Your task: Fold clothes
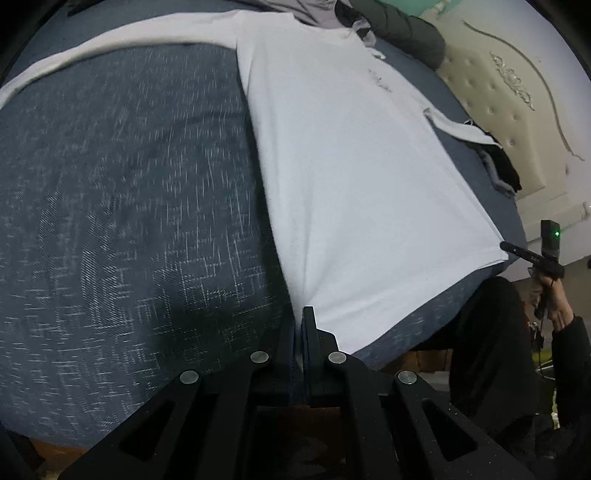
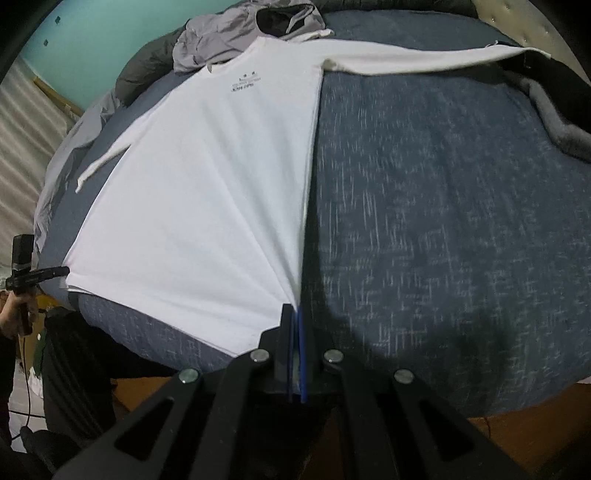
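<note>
Here the white long-sleeved shirt [image 1: 354, 177] lies spread flat on the bed [image 1: 122, 206], which has a dark blue speckled cover, with the hem toward the person and the collar far away. The left wrist view shows the padded cream headboard [image 1: 509, 110] and a dark green quilted garment [image 1: 402, 29] beside the collar. The right wrist view does not show the headboard so clearly, but it shows a turquoise wall [image 2: 99, 44], a gray hooded jacket [image 2: 236, 37] touching the collar of the shirt, and one sleeve stretched out to the right over the cover.

The left tool [image 1: 300, 321] has its two fingers pressed together on the left hem corner of the shirt; the cloth makes tight wrinkles that run into the tips. The right tool [image 2: 294, 317] is also pressed together, on the right hem corner, and the cloth fans out from it in the same way. Each view shows the other tool small at the far corner of the hem, held by a hand [image 1: 557, 306].

On the chest there is a small dark print [image 2: 243, 84] with lines of letters, too small and blurred to read.
</note>
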Tool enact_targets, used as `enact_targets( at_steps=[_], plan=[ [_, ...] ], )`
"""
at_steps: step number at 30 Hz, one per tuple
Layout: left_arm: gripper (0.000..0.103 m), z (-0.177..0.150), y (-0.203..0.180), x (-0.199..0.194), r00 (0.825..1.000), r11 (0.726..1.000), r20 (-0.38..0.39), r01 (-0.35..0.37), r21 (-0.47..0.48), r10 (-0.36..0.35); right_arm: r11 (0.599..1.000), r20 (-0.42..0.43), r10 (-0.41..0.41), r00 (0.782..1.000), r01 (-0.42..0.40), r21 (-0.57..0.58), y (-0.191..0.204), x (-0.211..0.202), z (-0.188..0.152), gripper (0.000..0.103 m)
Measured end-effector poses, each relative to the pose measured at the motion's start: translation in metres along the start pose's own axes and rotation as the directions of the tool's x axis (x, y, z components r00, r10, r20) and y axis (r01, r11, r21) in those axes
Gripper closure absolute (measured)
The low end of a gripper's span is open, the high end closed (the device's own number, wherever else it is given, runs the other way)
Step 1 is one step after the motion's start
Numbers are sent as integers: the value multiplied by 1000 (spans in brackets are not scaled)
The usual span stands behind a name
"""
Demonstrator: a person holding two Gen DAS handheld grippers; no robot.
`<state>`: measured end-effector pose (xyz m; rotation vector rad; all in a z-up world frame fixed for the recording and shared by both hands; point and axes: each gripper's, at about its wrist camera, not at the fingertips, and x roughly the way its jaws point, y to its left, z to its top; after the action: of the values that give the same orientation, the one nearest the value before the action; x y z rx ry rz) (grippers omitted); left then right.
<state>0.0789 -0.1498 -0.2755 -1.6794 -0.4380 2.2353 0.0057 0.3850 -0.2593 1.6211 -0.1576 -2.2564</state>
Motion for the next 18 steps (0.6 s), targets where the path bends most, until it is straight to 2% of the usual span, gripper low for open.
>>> enact_targets(
  at_steps=[8,11,18],
  plan=[
    [97,4,-6,19,999,1000,-38,-12,5,12,1000,-20,-8,1000,9,9,-7,10,-5,101],
    [89,4,-7,21,999,1000,-40,-8,4,8,1000,-13,6,1000,-6,24,-11,11,-5,101],
    [90,3,-6,29,998,999,-63,-27,20,28,999,-12,18,1000,-18,29,-17,16,-8,101]
  ],
)
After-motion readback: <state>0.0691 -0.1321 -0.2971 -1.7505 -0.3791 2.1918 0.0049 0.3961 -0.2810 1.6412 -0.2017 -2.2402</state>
